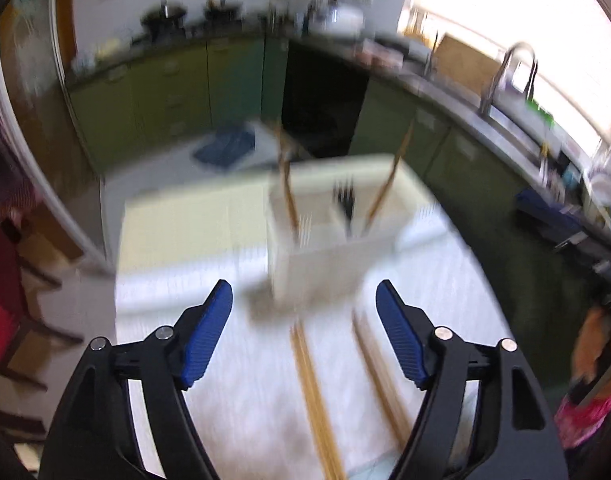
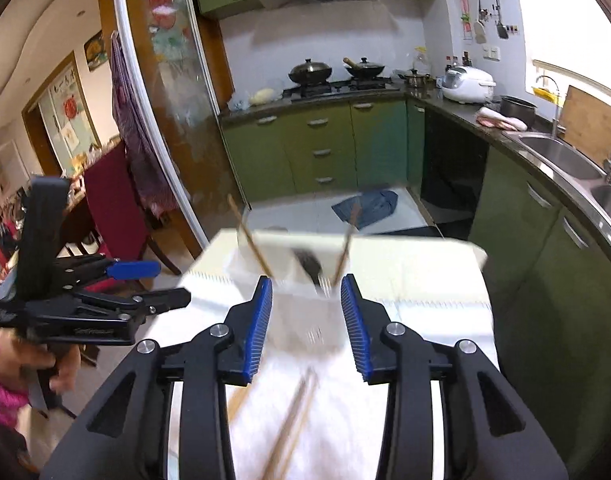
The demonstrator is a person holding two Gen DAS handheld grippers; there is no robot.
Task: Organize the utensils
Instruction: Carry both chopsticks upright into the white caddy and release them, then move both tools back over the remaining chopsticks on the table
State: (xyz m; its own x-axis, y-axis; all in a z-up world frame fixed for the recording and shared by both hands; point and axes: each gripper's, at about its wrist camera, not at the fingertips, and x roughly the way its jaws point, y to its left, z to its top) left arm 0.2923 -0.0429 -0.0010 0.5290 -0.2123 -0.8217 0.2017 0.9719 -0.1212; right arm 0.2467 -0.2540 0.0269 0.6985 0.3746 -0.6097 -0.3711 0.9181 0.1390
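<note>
1. Right gripper [image 2: 306,326]: blue-padded jaws spread apart, nothing between them, held above the white cloth [image 2: 337,420] and pointed at the holder.
2. Left gripper [image 1: 304,334]: jaws likewise released and empty. Seen from the right wrist view it sits off to the left of the table, well apart from the utensils.
3. Loose chopsticks [image 1: 317,392]: pale wooden sticks lying flat on the cloth, nearest the cameras, in two rough groupings running away from the viewer. Motion blur prevents a count.
4. Utensil holder [image 1: 329,248]: a white, compartmented box standing upright on the cloth beyond the loose sticks. One chopstick [image 1: 287,184] leans out of its left compartment and another [image 1: 389,176] out of the right; a dark-handled fork [image 2: 315,274] stands between them, tines down.
5. Step in hand, as judged: some utensils are already stowed and the sticks on the cloth remain, so the work is part way through, between placements.
6. Next move, as judged: lower one open gripper over a loose chopstick, close across its thin shaft, lift, tip it upright and drop it into a compartment.
7. Table [image 2: 425,264]: pale top beneath the cloth, with kitchen cabinets [image 2: 325,148] behind.
</note>
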